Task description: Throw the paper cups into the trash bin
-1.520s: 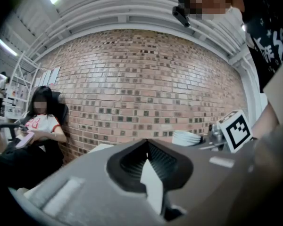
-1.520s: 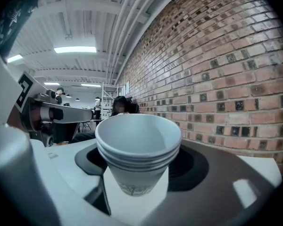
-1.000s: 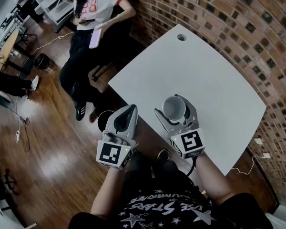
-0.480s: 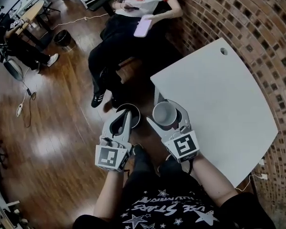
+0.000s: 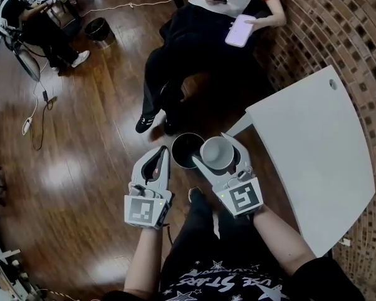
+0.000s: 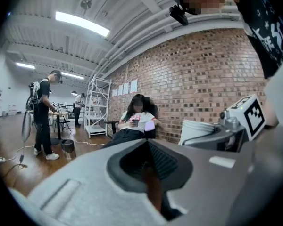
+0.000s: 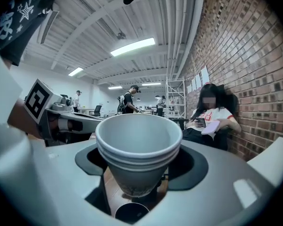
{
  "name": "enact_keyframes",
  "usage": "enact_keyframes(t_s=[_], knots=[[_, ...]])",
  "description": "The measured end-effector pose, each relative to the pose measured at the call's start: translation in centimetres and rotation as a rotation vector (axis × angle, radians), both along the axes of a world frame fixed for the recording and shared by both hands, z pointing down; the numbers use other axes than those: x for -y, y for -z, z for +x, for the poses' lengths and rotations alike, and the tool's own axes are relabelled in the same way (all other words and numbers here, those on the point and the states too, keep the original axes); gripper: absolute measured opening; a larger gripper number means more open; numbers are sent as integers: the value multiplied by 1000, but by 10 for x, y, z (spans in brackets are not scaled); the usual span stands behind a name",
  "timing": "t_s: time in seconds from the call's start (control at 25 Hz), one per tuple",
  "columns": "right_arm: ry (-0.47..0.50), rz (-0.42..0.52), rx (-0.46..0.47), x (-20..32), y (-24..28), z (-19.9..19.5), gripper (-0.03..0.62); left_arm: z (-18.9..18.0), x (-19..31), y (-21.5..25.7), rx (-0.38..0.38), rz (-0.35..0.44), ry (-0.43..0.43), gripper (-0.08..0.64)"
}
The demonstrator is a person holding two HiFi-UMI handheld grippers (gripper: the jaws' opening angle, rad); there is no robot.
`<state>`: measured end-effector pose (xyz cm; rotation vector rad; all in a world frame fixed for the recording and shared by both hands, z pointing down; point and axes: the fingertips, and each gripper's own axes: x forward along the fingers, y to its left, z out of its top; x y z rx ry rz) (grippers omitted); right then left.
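Two, perhaps three, paper cups (image 7: 137,145) clamped between right gripper (image 5: 214,149) jaws; left gripper (image 5: 156,160) jaws together.

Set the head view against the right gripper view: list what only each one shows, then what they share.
Only the head view: the person's forearms and the marker cube on the right gripper. Only the right gripper view: ceiling lights, and the nested rims showing the paper cups are a stack. Both: that gripper shut on the cups, the dark trash bin below them, the seated person, the brick wall.
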<state>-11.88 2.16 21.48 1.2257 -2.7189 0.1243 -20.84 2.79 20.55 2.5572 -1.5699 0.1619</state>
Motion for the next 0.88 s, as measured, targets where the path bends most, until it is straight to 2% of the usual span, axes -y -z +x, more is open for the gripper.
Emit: enact_keyframes(t_s=[0.2,0.36,0.44,0.68,0.88], knots=[[35,-34,-29,10,-24,-26,347,-14,8,-24,-26,-32,12,-3],[71,-63,-66,9,-56,-33,347,-15,10,-42,-53,-61,40,-3],[76,-91,-71,11,-72,-35,347,-22,10,-59,-43,-91,55,-3],[93,-145,-63,20,-126,-33,347,-36,18,-107,-18,-116,108,-3],[130,-185,-95,28,-181,-39,347,-39,19,-154,-12,-152,128,-3]])
